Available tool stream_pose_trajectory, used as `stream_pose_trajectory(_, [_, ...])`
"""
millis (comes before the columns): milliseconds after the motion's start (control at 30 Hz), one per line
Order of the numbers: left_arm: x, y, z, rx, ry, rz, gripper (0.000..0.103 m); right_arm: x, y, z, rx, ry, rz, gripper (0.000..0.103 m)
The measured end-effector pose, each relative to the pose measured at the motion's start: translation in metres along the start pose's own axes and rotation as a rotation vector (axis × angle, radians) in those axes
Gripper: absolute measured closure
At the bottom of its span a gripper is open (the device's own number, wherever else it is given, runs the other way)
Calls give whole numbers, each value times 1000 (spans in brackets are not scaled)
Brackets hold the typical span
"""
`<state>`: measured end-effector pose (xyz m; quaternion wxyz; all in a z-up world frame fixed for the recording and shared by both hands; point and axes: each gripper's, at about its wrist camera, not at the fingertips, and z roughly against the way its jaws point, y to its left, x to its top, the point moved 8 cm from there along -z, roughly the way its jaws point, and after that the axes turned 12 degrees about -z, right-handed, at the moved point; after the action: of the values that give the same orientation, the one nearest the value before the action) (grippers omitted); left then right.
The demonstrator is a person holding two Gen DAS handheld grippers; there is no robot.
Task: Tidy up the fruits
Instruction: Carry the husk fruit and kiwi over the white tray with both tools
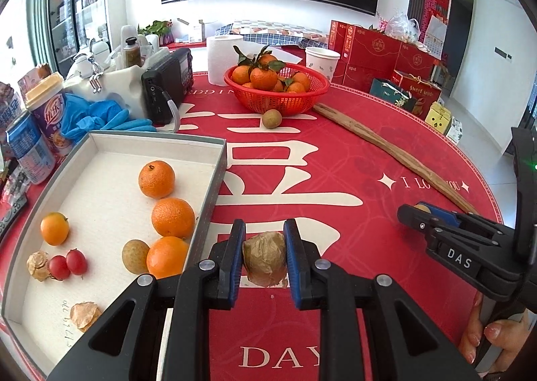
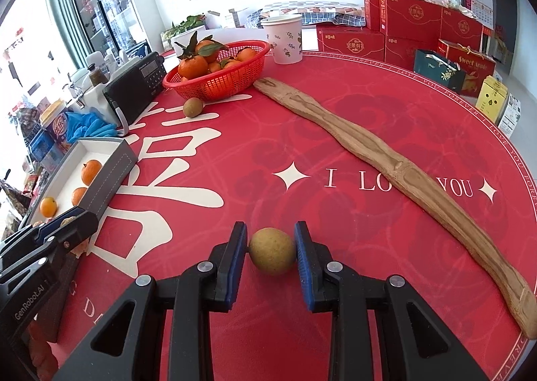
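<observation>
- Two grippers are working over the round red tablecloth point(image 2: 386, 132), with the grey-walled box point(image 1: 214, 179) sitting at about ten o'clock from the left gripper point(image 1: 264, 255).
- Its jaws are closing narrowly on a papery husked fruit point(image 1: 264, 258), both pads touching it, just right of the box wall; the drop, I judge, calls for a short swing leftward over that wall.
- Right gripper point(image 2: 272, 251) is pinching a round longan point(image 2: 272, 250) at twelve o'clock, well apart from the box, so the left is nearer.
- One more longan point(image 2: 193, 107) is lying by the red basket point(image 2: 214, 85).
</observation>
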<state>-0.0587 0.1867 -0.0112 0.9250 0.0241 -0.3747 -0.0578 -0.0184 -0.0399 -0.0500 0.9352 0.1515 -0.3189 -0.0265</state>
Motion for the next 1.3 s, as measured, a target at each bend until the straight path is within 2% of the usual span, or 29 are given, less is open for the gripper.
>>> stream_pose_trajectory(133, [6,13,17,17,-45,15,78,0,9,3,11,17,-9,73])
stream_pose_trajectory(267, [6,35,30,37,-67,54,78,-4,37,3,30,43,34,73])
stream_pose_trajectory(633, [-15,121,48,141,-77,206,78,-3,156,5,149,95,206,73])
stream_pose_trajectory(867, [-38,158,45,174,-35,279,78,-15,219,-3,189,137,319,73])
stream_pose_trajectory(1033, [-48,171,47,194,-26,299,78,-22,241,-6,167,116,396,73])
stream_pose_trajectory(1300, [-52,178,46,202,-21,306,78,-23,253,-6,130,69,478,73])
